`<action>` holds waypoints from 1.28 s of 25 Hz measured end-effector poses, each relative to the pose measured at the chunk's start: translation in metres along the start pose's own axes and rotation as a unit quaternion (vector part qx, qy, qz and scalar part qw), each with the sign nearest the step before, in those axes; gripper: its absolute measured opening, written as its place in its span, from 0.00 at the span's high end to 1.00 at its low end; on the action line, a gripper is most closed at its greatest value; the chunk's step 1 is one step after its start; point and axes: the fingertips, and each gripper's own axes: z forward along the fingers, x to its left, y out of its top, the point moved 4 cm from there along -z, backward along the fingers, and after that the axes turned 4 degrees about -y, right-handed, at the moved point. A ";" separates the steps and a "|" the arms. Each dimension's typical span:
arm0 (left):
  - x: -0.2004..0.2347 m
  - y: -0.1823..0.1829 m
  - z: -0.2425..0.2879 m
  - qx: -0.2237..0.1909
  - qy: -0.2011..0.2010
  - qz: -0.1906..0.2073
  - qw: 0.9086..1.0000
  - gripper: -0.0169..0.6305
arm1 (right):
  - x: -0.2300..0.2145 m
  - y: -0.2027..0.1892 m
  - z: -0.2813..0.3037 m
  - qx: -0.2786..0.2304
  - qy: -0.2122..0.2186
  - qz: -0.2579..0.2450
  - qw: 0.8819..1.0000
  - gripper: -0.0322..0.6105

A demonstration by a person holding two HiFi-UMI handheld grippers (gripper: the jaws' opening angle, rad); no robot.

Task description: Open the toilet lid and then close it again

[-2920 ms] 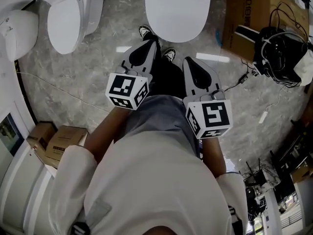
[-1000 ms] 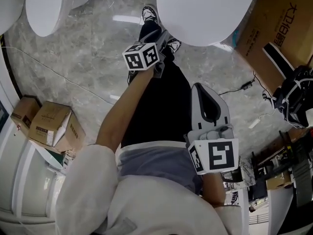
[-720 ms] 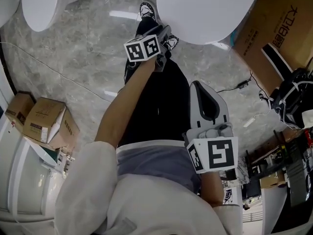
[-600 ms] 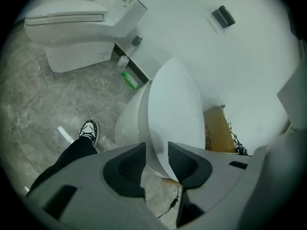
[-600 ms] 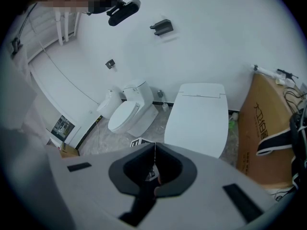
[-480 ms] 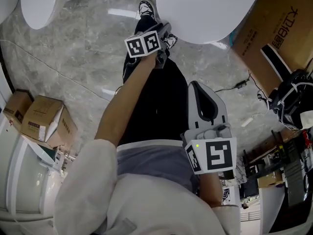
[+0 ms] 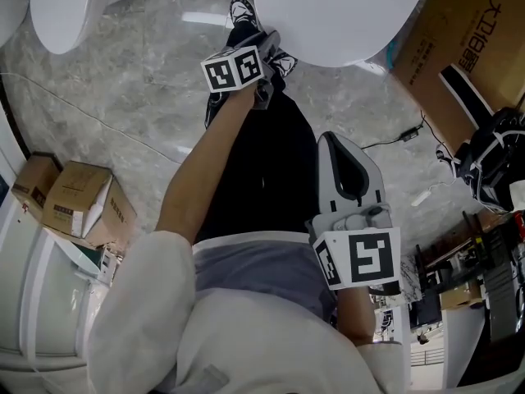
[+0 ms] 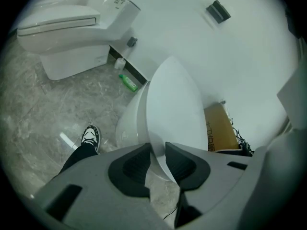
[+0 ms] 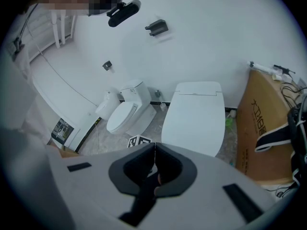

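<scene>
The toilet lid (image 7: 336,11) is a wide white oval, down flat at the top of the head view. My left gripper (image 7: 268,52) reaches out to the lid's front rim. In the left gripper view the toilet lid (image 8: 172,109) stretches away from the left gripper (image 8: 157,150), whose jaws are closing on the rim that fills the gap between the pads. My right gripper (image 7: 334,142) hangs back over the person's legs, shut with nothing in it. In its own view the right gripper (image 9: 154,150) points toward the toilet lid (image 9: 196,116).
A second toilet (image 7: 57,6) stands to the left, and a green bottle (image 8: 128,83) lies by the wall. Small cardboard boxes (image 7: 74,208) sit at the left, a big cardboard box (image 7: 459,31) and cables at the right. The person's shoe (image 7: 242,11) is by the bowl.
The left arm has stretched out from beside the right gripper to the lid's front rim, then crept slightly further up the picture. The right gripper has stayed put.
</scene>
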 end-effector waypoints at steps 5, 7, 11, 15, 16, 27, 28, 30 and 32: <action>-0.002 0.000 -0.001 0.002 0.009 -0.001 1.000 0.84 | -0.003 0.001 0.001 0.000 0.001 0.002 1.000 0.93; -0.002 0.001 -0.002 0.004 0.011 0.000 1.000 0.84 | -0.003 0.003 0.000 -0.002 0.001 0.004 1.000 0.93; -0.003 0.001 -0.003 0.008 0.015 0.005 1.000 0.85 | -0.005 0.004 0.001 -0.002 0.002 0.008 1.000 0.93; -0.005 0.003 -0.003 0.015 0.016 0.016 1.000 0.85 | -0.005 0.007 0.000 -0.002 0.004 0.007 1.000 0.93; -0.006 0.003 -0.004 0.017 0.015 0.018 1.000 0.85 | -0.005 0.007 0.000 -0.002 0.004 0.006 1.000 0.93; -0.018 0.006 -0.016 0.033 0.003 0.053 0.998 0.85 | -0.006 0.009 0.001 -0.003 -0.002 0.017 1.000 0.93; -0.020 0.006 -0.017 0.034 0.002 0.056 0.998 0.85 | -0.006 0.010 0.001 -0.004 -0.001 0.019 1.000 0.93; -0.024 0.007 -0.018 0.037 -0.002 0.061 0.997 0.85 | -0.003 0.012 0.001 -0.007 0.000 0.022 1.000 0.93; -0.027 0.009 -0.022 0.039 -0.005 0.067 0.997 0.85 | 0.001 0.013 0.001 -0.008 0.003 0.022 1.000 0.93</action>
